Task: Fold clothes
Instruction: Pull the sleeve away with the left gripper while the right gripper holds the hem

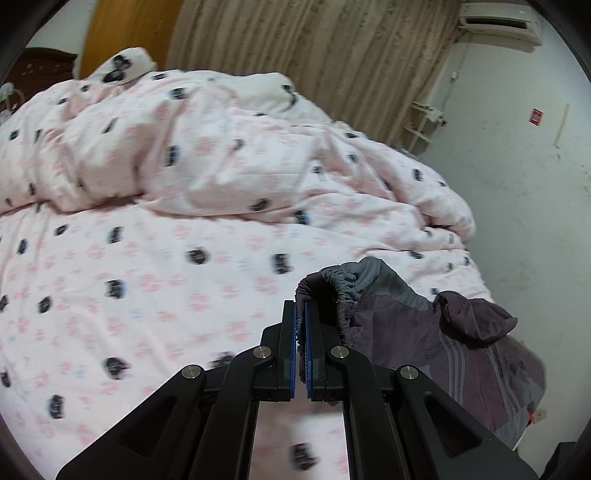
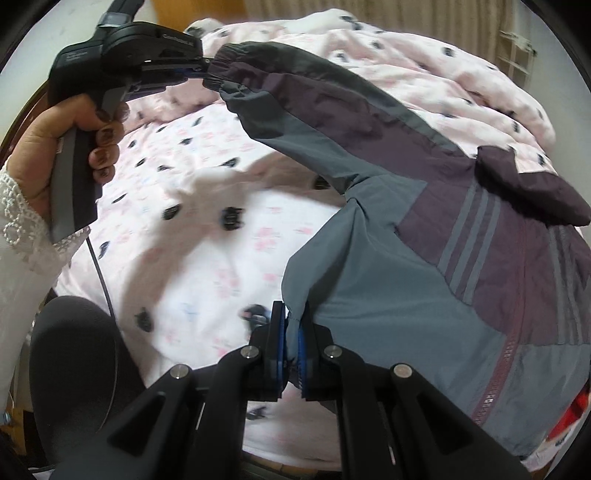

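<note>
Bedding filled most of both views: a pink-and-white bed sheet printed with dark blotches and pink flowers, with a rumpled quilt of the same print heaped along the far side of the bed. Beyond it hung a beige pleated curtain, beside an orange wooden door; a white wall-mounted air conditioner sat high on the pale wall.

A hand in a white lace cuff gripped the left gripper's handle, and a dark rounded cushion lay near the bed's edge.

The grey and plum windbreaker jacket lay at the right of the bed, its sleeve stretched out long from the body toward the upper left. The left gripper was pressed together on the elastic cuff, the right gripper pinching the grey hem corner.
</note>
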Motion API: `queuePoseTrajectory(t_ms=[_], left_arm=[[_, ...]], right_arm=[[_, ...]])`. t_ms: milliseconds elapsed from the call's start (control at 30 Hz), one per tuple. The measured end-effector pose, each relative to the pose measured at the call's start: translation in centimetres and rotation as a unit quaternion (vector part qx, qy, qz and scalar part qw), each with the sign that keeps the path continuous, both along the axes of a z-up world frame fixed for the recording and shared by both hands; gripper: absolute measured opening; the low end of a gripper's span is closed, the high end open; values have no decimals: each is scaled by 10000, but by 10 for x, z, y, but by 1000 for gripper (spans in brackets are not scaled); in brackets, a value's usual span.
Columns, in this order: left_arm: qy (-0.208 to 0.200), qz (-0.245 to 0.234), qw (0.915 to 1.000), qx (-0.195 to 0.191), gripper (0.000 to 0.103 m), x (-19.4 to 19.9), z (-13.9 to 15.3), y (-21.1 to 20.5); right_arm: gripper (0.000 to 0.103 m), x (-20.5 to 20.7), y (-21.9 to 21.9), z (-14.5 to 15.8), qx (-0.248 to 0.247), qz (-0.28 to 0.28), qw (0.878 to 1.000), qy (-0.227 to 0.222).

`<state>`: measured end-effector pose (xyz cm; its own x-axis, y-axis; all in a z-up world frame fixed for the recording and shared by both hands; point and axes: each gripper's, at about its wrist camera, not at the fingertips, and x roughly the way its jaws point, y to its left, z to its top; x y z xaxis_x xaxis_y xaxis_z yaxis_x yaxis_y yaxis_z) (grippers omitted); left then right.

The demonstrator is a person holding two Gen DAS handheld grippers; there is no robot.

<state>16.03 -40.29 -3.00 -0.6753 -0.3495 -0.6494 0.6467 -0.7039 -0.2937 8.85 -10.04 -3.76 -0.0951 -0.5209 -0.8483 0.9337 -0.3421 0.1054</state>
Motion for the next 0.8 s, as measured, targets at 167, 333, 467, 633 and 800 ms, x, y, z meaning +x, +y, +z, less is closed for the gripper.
queuePoseTrajectory(t_ms=[167,333,467,633,800], left_arm=[[-112,332,9994,6,3,44,-9,-21],[-206,643,9977,48,3,86,-18,-40],[-337,817,9961,-2,3,111,-21,-49],[-505,984,9938,-59,3,136,-25,-59],[-646,1073,9920,-120,3,154,-31,-64]], right_arm=[[6,31,-22,-6,62,402,9992,-20],[6,60,-41,-12,118,787,9968,-34],[6,86,-53,-16,149,1081,9940,-31],[6,114,-64,-21,233,1429,9895,0],[6,136,-68,-30,342,1705,9848,6]])
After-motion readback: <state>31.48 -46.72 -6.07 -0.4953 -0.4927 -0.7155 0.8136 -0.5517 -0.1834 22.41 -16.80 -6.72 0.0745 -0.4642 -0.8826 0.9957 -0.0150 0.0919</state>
